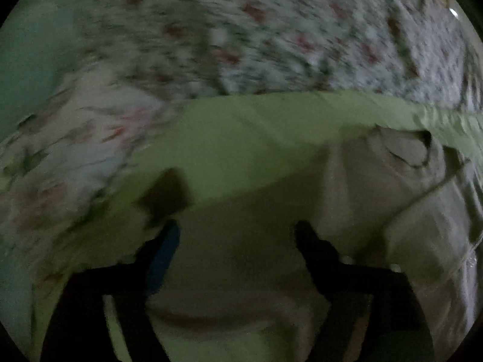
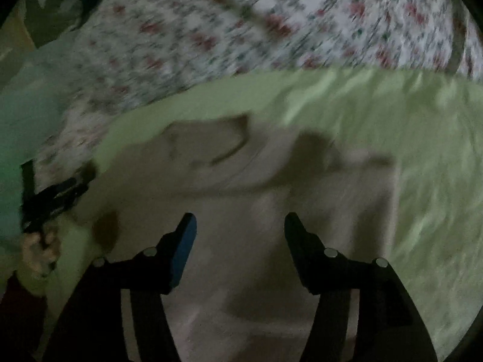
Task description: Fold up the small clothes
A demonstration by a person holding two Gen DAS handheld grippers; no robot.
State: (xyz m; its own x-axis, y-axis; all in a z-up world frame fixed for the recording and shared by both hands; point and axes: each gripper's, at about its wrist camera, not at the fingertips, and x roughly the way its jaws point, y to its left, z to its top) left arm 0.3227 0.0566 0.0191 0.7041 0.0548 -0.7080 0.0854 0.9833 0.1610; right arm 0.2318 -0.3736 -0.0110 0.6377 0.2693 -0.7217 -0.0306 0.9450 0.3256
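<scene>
Both claws released, above one pale garment on the green sheet.

Left claw [image 1: 235, 232] has jaws spread, nothing between them; right claw [image 2: 240, 226] likewise apart and empty. One beige garment [image 2: 271, 217] visible, looks like a small top with a neckline [image 1: 407, 147] at the far end, lying flat on a light green sheet [image 2: 407, 150]. Left side edge looks doubled over already, blur makes it uncertain; I'd judge the fold about mid-way, with a sleeve and a bottom-up fold left. Behind the sheet: one floral bedspread [image 1: 271, 30]. Person's hand [image 2: 39, 250] holds the left tool at the frame edge. Count: two claws, one garment, one sheet; no other clothes visible.
</scene>
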